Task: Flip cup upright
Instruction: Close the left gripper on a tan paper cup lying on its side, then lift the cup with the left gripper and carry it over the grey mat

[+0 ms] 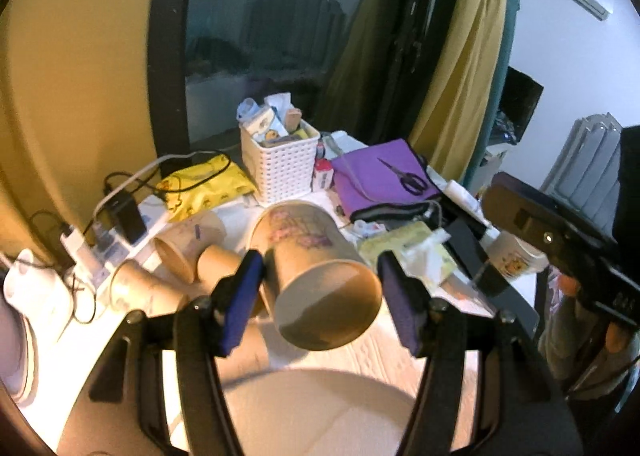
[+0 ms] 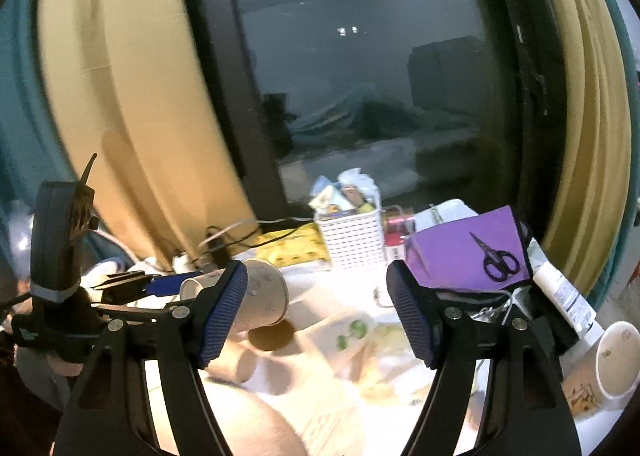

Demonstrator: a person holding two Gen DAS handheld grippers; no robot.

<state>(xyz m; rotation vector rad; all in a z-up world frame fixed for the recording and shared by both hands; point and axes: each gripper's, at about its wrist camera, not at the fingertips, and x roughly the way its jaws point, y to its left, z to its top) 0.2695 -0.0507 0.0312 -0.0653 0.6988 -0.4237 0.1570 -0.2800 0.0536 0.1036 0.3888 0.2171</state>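
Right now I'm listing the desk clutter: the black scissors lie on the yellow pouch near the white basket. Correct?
Not quite. The black scissors lie on the purple folder, not on the yellow pouch. The folder is also near the white basket. The left wrist view shows this clearly.

A white perforated basket (image 1: 285, 168) packed with small items stands at the back of the table (image 1: 360, 348). To its right, black scissors (image 1: 406, 176) lie on a purple folder (image 1: 372, 176). To its left lies a yellow pouch (image 1: 208, 186), next to a power strip (image 1: 116, 240) with plugged chargers. A printed mug (image 2: 618, 366) stands at the right edge.
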